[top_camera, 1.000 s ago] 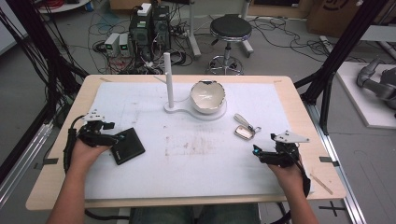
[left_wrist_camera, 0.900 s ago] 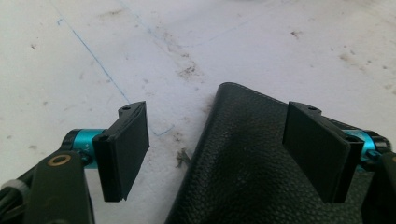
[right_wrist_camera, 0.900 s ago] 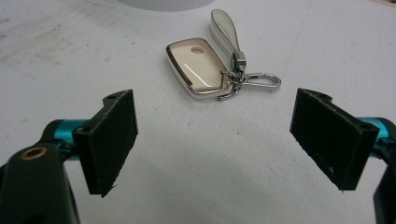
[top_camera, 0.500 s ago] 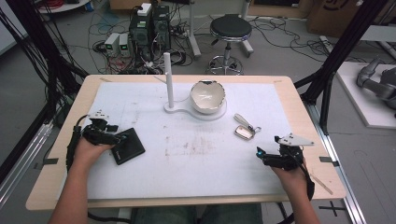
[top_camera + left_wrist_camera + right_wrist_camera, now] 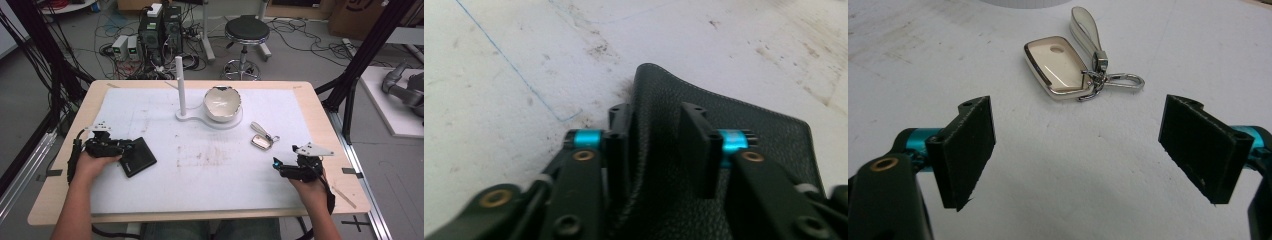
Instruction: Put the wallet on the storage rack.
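The jaws of the left claw have just been closing and are now pinched on the raised edge of the flat black leather wallet — lifting seems possible. The wallet lies left of the white bowl stand; the right claw is held wide open — nothing gripped.

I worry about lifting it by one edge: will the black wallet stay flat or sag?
The wallet probably flexes: its pebbled leather already buckles upward between the left gripper, whose jaws have just been closing on it. The grain likely grips well. It looks thin, so probably light.
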